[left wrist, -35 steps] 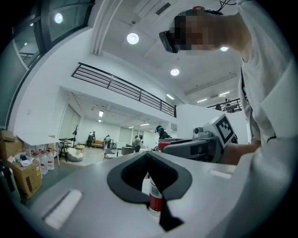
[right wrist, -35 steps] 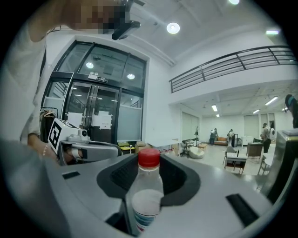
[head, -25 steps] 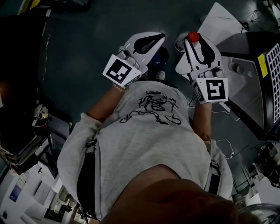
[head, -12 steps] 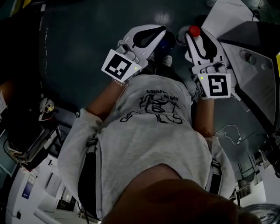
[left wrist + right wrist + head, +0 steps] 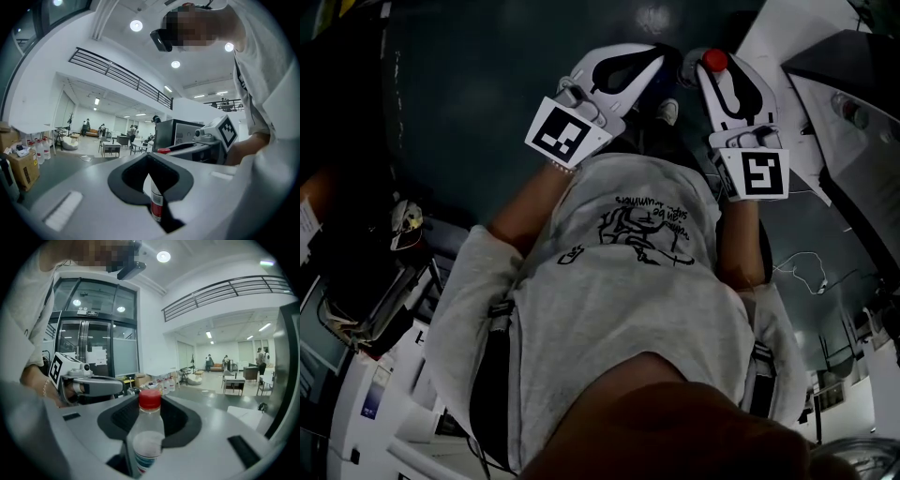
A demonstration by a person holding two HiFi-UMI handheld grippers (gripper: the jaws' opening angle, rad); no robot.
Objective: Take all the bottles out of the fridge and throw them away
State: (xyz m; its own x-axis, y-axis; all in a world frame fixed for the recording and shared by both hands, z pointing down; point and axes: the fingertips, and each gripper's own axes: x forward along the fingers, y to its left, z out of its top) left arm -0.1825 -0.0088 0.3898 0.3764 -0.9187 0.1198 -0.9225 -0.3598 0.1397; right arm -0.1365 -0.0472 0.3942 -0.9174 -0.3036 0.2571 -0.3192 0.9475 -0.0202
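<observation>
Both grippers are held side by side in front of the person's chest, above a dark floor. My right gripper (image 5: 727, 80) is shut on a clear plastic bottle with a red cap (image 5: 715, 61). In the right gripper view the bottle (image 5: 146, 437) stands upright between the jaws of that gripper (image 5: 150, 414), its cap (image 5: 150, 399) at their tips. My left gripper (image 5: 623, 67) is beside it. In the left gripper view a bottle with a red label (image 5: 156, 202) shows in the narrow slot of that gripper (image 5: 150, 165), which is closed on it; most of this bottle is hidden.
A dark cabinet with a white door panel (image 5: 783, 42) lies to the right; it shows as a black box (image 5: 180, 133) in the left gripper view. The person's shoe (image 5: 667, 111) is below the grippers. Cardboard boxes and jugs (image 5: 26, 161) stand at the left. Clutter (image 5: 403, 220) lies at lower left.
Both grippers have sunk a little, still side by side, each with its bottle. The head view has swung, so the cabinet and white panel sit further right and higher.
</observation>
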